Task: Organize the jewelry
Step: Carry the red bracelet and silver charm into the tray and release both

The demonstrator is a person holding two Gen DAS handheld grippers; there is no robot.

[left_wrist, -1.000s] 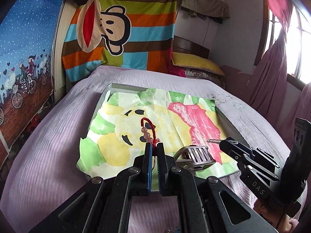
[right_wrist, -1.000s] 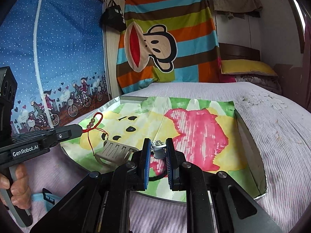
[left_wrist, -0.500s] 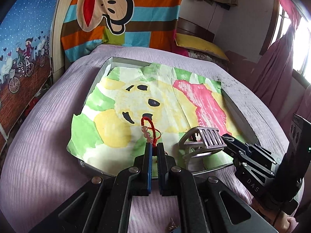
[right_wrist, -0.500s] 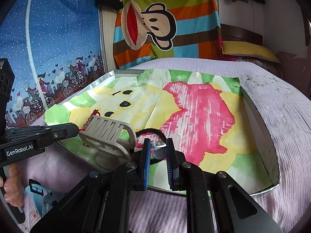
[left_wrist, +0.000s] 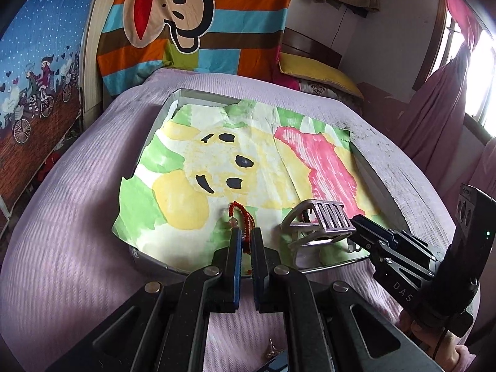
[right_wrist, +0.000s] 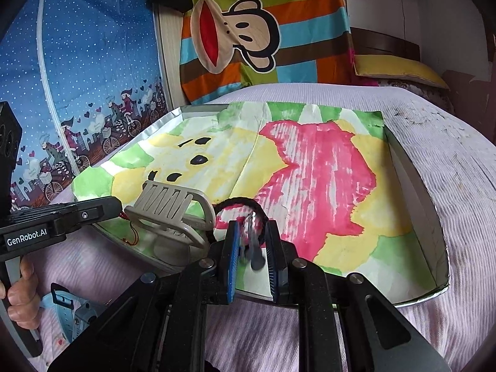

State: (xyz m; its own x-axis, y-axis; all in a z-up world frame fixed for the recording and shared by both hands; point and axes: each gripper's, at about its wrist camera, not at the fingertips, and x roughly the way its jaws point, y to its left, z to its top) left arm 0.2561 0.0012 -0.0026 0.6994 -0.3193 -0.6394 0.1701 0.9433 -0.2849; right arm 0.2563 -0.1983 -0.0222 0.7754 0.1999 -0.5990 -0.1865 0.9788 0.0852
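Note:
A shallow metal tray [left_wrist: 169,108] lined with painted paper lies on the bed. My left gripper [left_wrist: 244,235] is shut on a red beaded bracelet [left_wrist: 240,215], whose loop rests on the paper at the tray's near edge. A silver slotted stand [left_wrist: 322,221] sits to its right in the tray; it also shows in the right wrist view [right_wrist: 170,204]. My right gripper [right_wrist: 252,232] is slightly parted, with a black cord piece [right_wrist: 241,204] and its blurred metal pendant [right_wrist: 252,238] hanging between the fingers, over the tray's near edge.
The lilac bedspread [left_wrist: 77,217] surrounds the tray. A small earring [left_wrist: 272,352] lies on it near the left gripper. A light blue watch [right_wrist: 66,307] lies left of the right gripper. A yellow pillow [left_wrist: 316,68] and a striped monkey blanket [left_wrist: 192,24] are at the headboard.
Both grippers have lowered toward the tray's near edge. The red bracelet now rests on the paper. The right fingers have parted and the pendant is slipping down between them.

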